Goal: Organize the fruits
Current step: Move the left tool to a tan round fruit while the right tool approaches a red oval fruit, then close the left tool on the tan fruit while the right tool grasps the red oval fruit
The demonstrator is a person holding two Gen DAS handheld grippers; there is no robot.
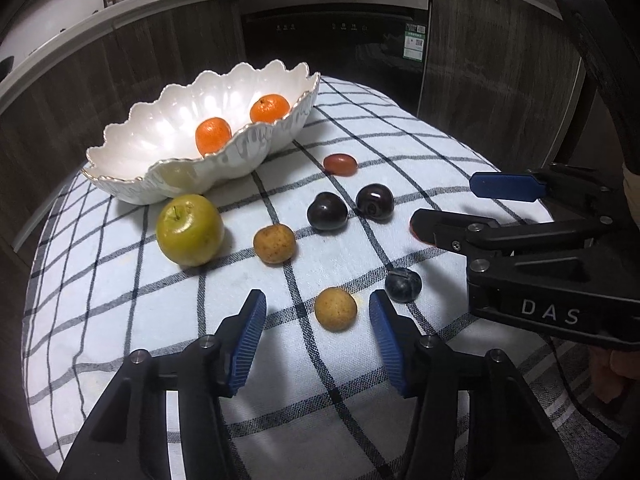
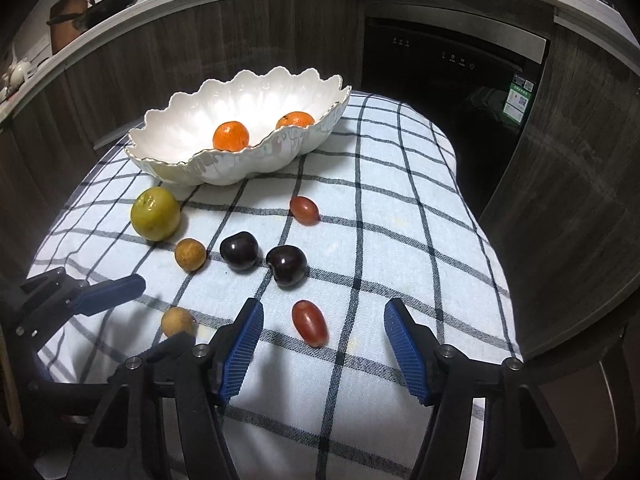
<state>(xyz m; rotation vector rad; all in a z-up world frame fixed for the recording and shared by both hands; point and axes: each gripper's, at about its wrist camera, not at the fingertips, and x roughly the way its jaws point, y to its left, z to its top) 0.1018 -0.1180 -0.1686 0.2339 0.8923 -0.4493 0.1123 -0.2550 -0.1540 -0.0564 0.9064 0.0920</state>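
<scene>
You are holding the left gripper (image 1: pixel 318 312) with its jaws apart around a small tan fruit (image 1: pixel 335 309) on the near checked cloth (image 1: pixel 120 320), pads not touching it. Your right gripper (image 2: pixel 324 326) is standing released around a red grape (image 2: pixel 309 322). Two mandarins (image 1: pixel 213 135) are sitting in the scalloped white bowl (image 1: pixel 132 140) at the far left; a green apple (image 1: pixel 189 229) is lying just beside it.

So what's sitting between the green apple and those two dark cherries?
One small tan round fruit, resting apart from the green apple and the nearer dark cherry. Both wrist views show it; otherwise only checked cloth.
</scene>
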